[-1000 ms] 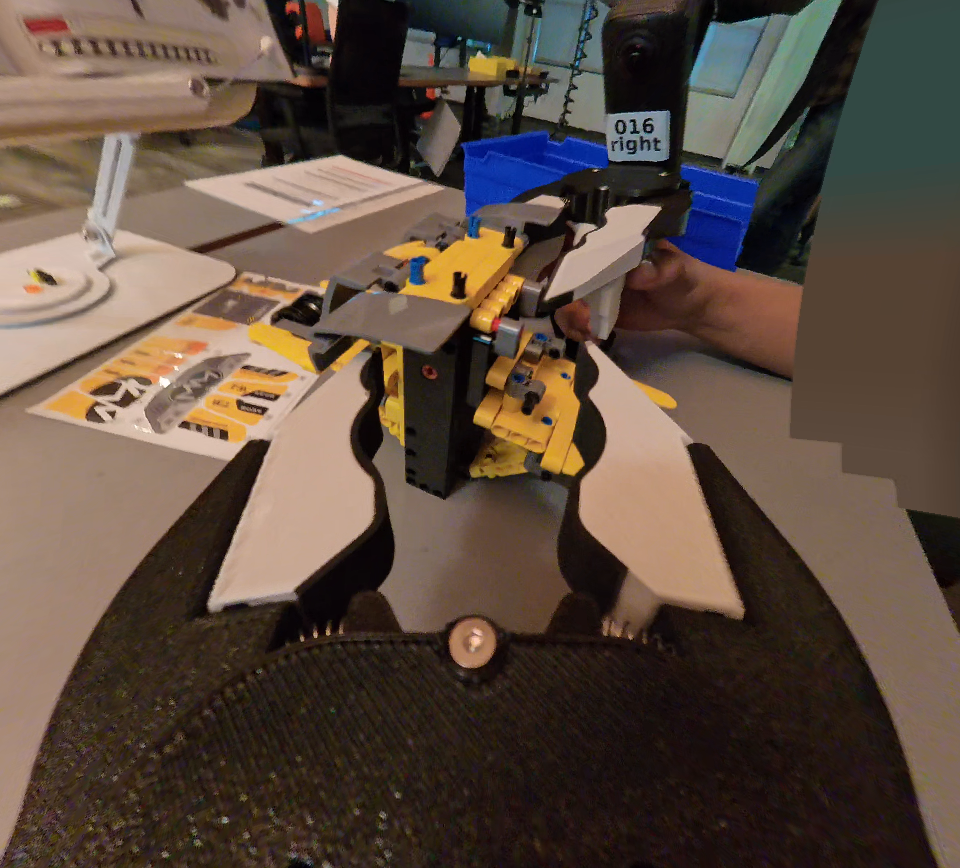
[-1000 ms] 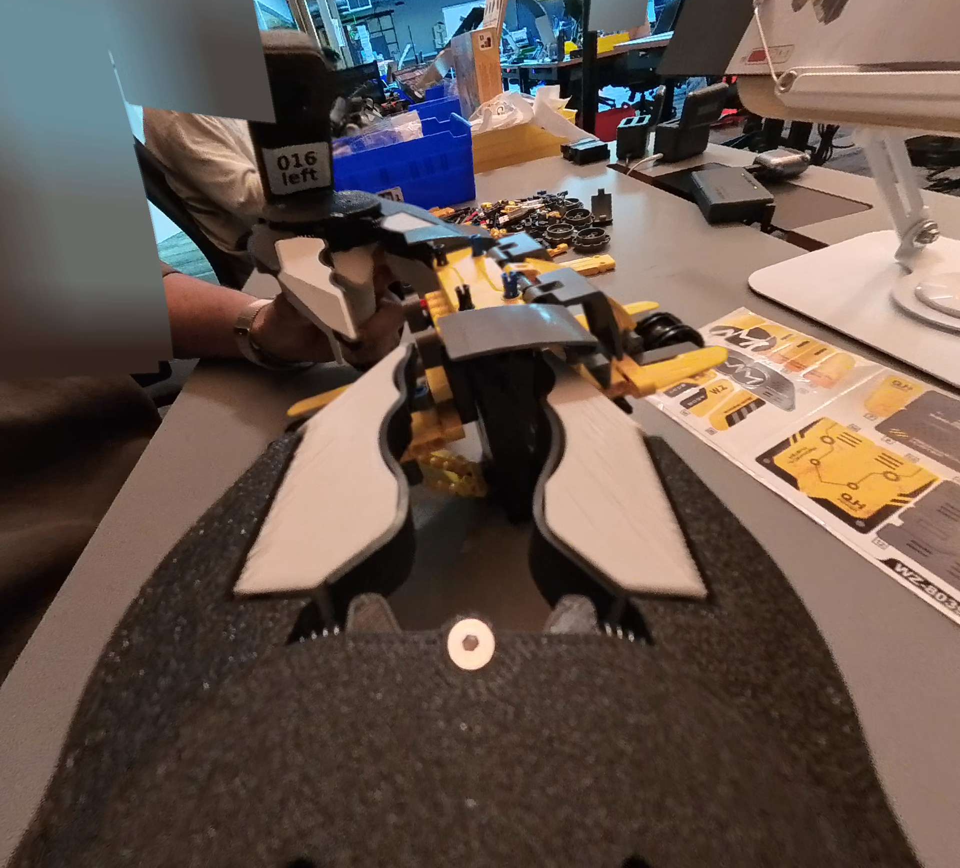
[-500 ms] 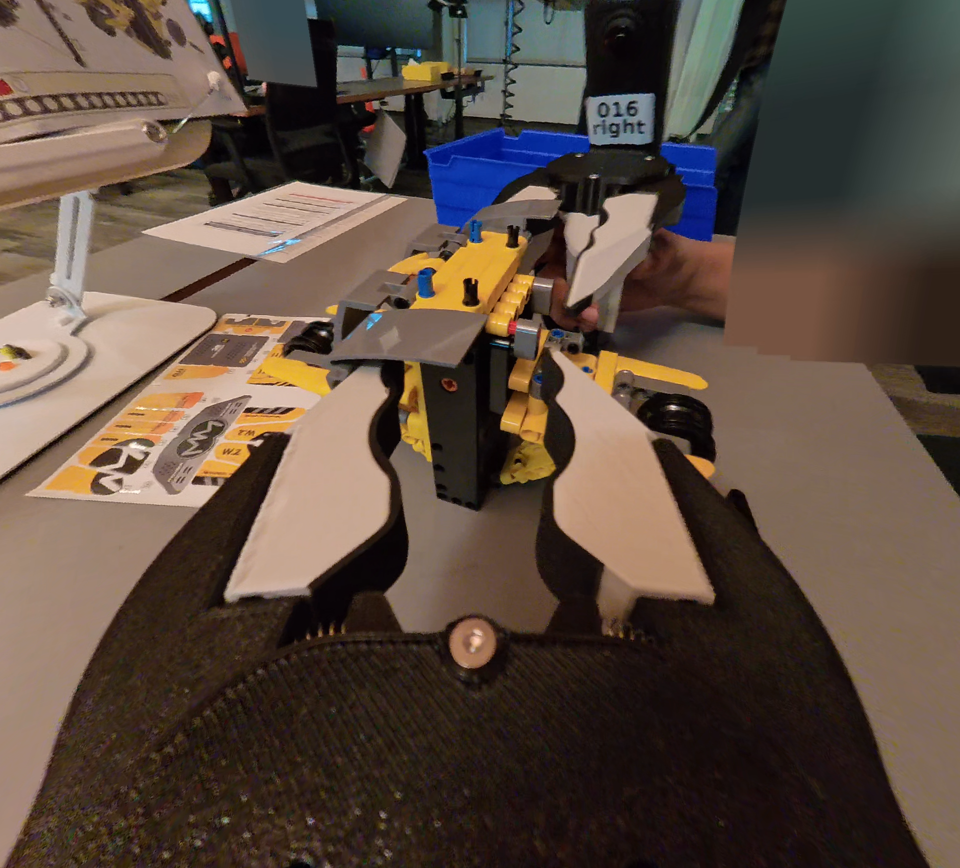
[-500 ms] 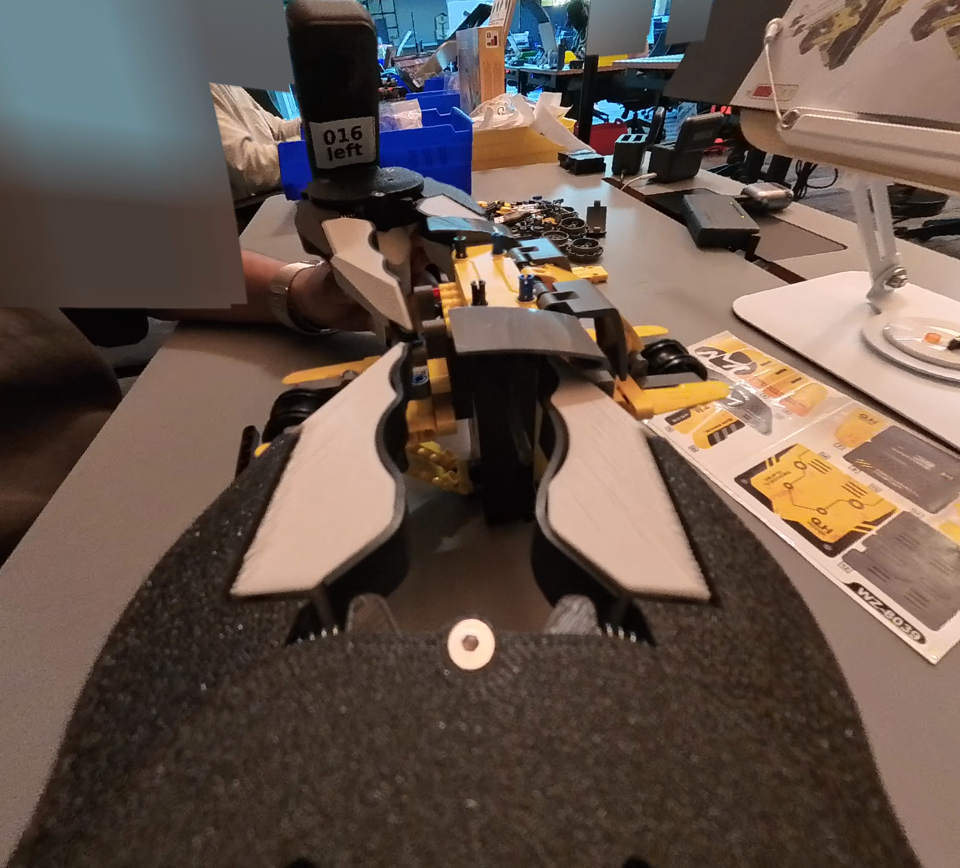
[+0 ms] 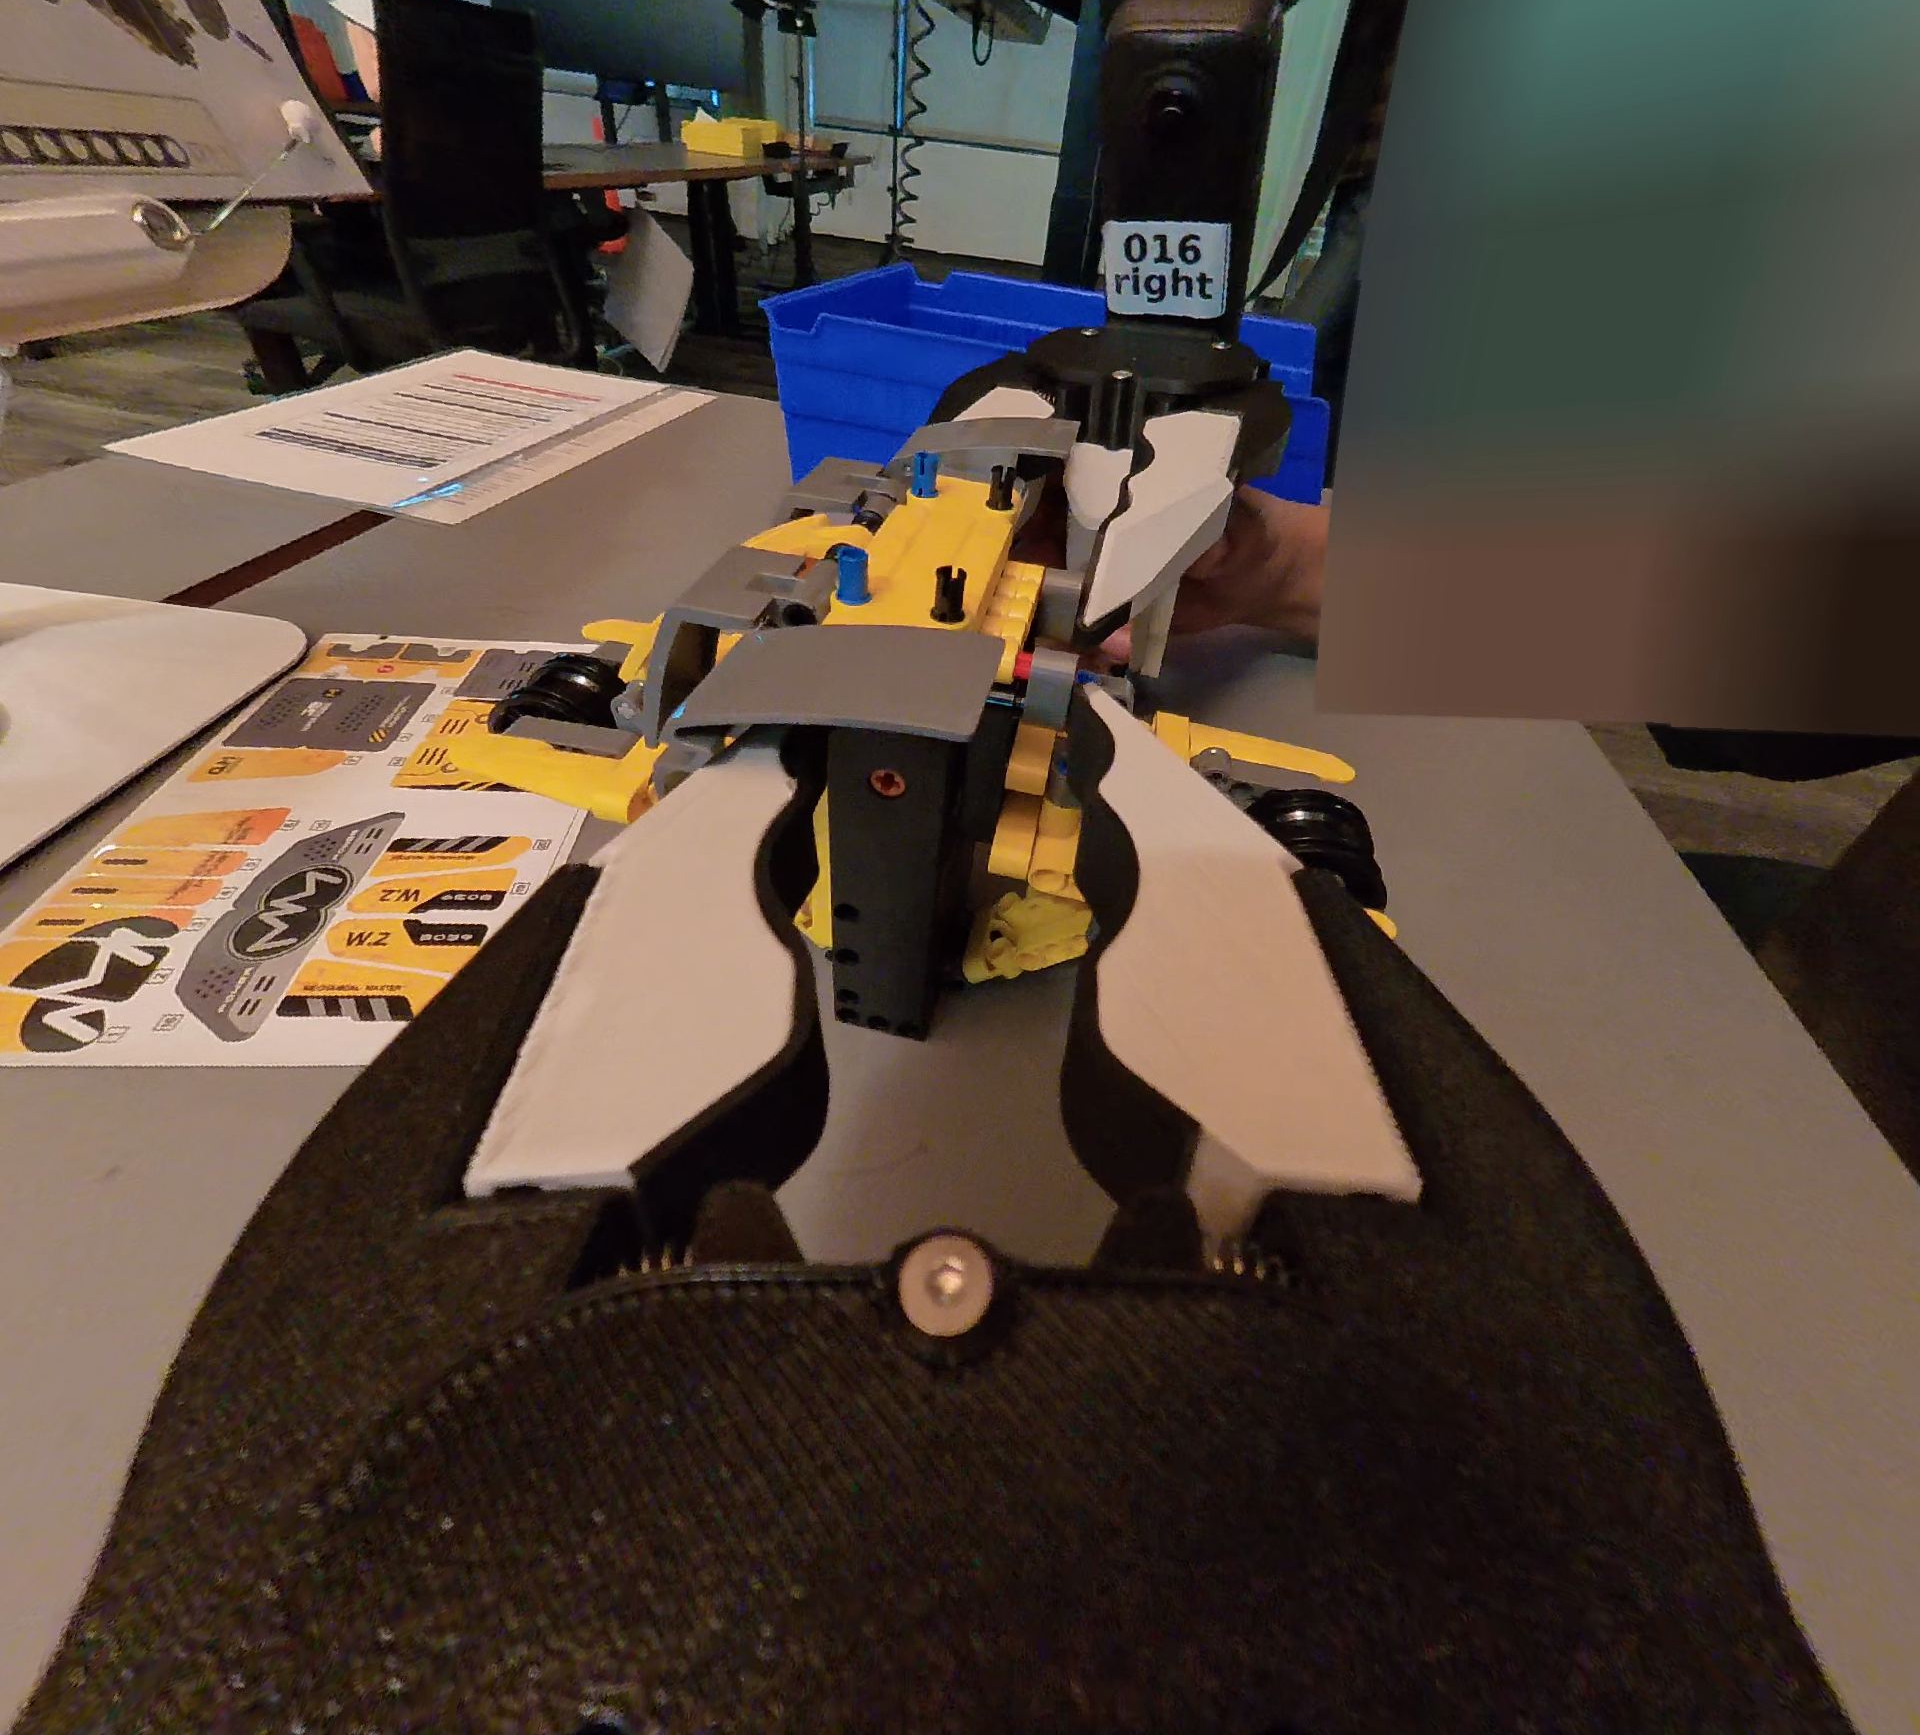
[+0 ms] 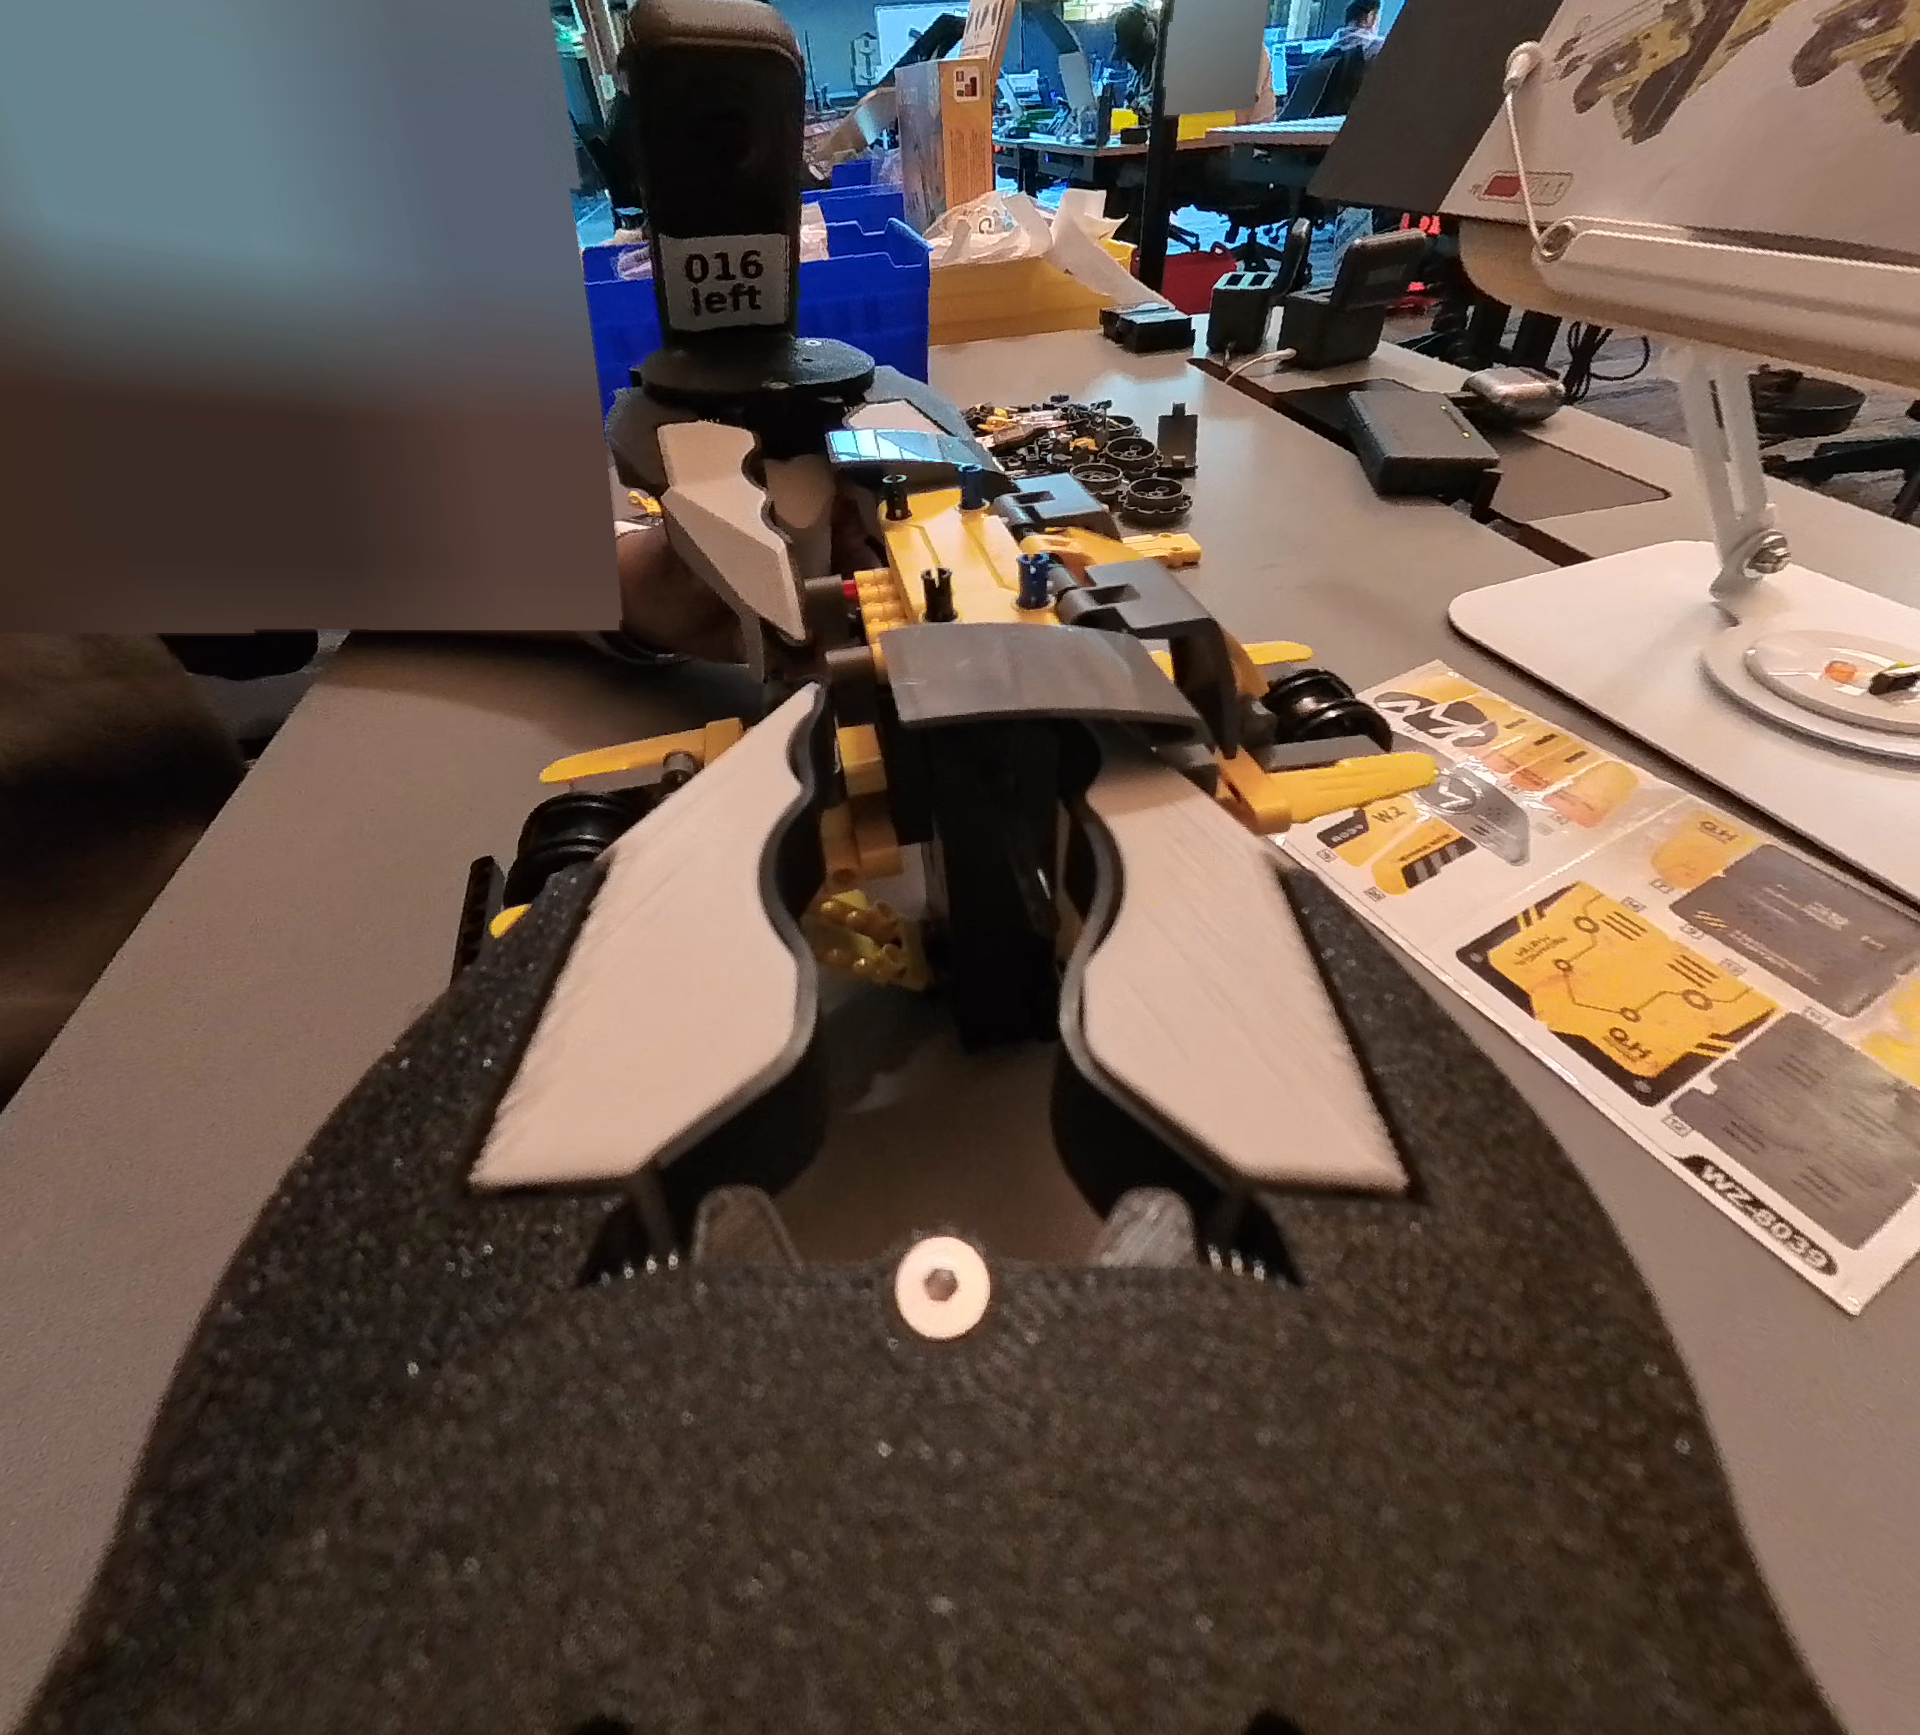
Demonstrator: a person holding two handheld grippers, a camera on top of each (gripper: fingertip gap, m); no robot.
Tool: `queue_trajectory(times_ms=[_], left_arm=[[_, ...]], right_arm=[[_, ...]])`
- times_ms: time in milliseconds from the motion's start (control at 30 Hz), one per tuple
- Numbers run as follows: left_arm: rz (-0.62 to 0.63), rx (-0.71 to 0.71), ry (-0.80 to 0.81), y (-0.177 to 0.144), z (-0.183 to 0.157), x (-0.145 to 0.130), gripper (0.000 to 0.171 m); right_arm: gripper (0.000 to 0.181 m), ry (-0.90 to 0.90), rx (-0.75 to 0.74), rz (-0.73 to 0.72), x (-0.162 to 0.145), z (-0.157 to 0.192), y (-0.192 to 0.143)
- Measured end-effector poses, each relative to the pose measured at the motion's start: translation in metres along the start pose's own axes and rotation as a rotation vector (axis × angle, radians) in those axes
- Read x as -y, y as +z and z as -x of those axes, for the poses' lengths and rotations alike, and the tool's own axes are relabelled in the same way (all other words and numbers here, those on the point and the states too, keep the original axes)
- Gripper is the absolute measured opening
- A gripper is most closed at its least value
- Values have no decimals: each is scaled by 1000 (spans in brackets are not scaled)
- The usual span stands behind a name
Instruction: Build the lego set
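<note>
A yellow, black and grey brick-built vehicle model (image 5: 914, 584) sits low over the grey table (image 5: 1507, 906), and both grippers hold it by opposite ends. My left gripper (image 5: 925, 750) is shut on the model's near end, with its white fingers (image 5: 675, 937) on either side of a black block (image 5: 883, 885). My right gripper (image 6: 966, 750) is shut on the other end of the model (image 6: 966, 563). Each gripper shows at the far end of the model in the other's view: the right one in the left wrist view (image 5: 1132, 532), the left one in the right wrist view (image 6: 748, 532).
A sticker sheet (image 5: 260, 885) (image 6: 1621, 937) lies beside the model. A white stand (image 6: 1662, 636) holds an instruction booklet (image 6: 1714, 75). Loose dark parts (image 6: 1091, 459) lie farther back. A blue bin (image 5: 883, 366) and a printed sheet (image 5: 416, 428) sit behind. A person's hand (image 5: 1247, 563) holds the right gripper. Less than 4 cm separates the two grippers' tips.
Both grippers have kept their hold and swung the model round, so that they now face each other more squarely. A black wheel on the model's side has come into view.
</note>
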State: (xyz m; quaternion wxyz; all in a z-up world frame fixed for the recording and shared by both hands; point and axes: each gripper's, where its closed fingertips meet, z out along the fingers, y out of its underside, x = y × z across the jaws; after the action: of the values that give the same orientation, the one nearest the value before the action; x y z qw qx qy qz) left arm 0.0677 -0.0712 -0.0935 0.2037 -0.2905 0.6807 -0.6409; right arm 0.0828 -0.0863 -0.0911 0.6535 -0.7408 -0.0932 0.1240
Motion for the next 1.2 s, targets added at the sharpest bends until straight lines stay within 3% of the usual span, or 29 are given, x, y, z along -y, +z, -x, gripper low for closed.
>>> queue_trajectory(times_ms=[1033,1100,1200], left_arm=[[-3,32,23,1,-2,0,39],[-13,-4,35,0,-8,1,49],[-11,-15,15,0,-8,1,50]], right_arm=[[41,-2,31,-11,0,2,-2],[41,-4,35,-12,0,3,-2],[42,-6,30,-9,-1,3,-2]])
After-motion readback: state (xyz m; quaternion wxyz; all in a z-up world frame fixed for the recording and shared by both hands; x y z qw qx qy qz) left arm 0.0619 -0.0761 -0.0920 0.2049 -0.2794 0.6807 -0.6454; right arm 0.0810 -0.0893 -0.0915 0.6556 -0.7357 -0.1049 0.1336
